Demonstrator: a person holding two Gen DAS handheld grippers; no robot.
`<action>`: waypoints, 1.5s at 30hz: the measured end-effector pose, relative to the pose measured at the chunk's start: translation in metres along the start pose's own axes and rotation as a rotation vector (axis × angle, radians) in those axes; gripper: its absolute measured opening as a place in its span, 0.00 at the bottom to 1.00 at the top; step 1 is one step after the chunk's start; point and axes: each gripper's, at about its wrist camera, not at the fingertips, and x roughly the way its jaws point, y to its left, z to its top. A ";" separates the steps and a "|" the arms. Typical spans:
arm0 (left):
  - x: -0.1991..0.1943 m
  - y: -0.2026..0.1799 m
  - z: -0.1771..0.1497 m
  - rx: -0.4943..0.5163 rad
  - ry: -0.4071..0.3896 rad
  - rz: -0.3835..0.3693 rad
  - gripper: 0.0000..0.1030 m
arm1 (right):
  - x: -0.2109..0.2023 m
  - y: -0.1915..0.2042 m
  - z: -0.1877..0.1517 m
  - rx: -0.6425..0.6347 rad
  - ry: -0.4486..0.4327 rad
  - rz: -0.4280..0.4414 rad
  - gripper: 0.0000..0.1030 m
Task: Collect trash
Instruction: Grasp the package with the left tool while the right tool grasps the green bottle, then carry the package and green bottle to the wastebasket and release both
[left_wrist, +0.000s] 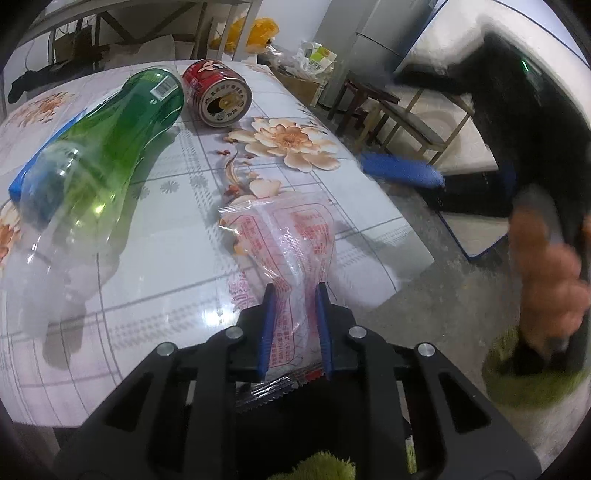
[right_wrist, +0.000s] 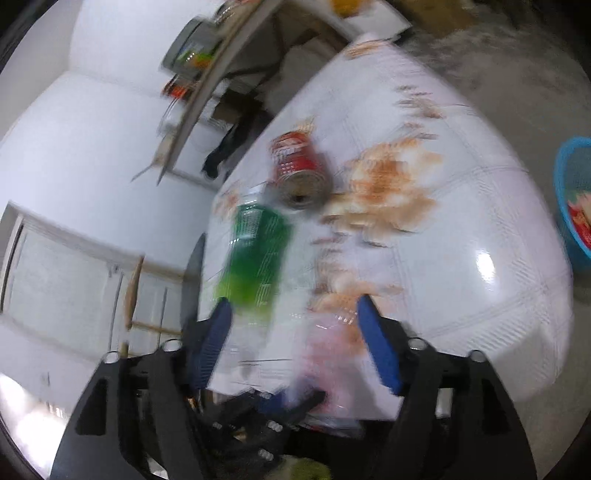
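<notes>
Step in hand: wrapper pickup. Left tongs nearly closed, pinching clear wrapper at near desk edge. Right tongs wide open, empty, view blurred. Bottle, can lie farther left. Next, likely: carry wrapper to blue basket right of desk, release.

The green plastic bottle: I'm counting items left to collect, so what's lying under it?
A flat blue object sticks out from beneath the green plastic bottle on the floral table. The bottle covers most of it, so I can't identify it.
</notes>
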 end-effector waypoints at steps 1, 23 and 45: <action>-0.002 0.000 -0.002 -0.004 -0.002 0.000 0.19 | 0.010 0.009 0.004 -0.014 0.028 0.007 0.76; -0.018 0.027 -0.014 -0.082 -0.022 -0.062 0.18 | 0.176 0.043 0.039 0.037 0.333 -0.077 0.64; -0.029 0.027 -0.021 -0.086 -0.039 -0.020 0.15 | 0.031 0.055 0.046 -0.004 0.024 0.076 0.57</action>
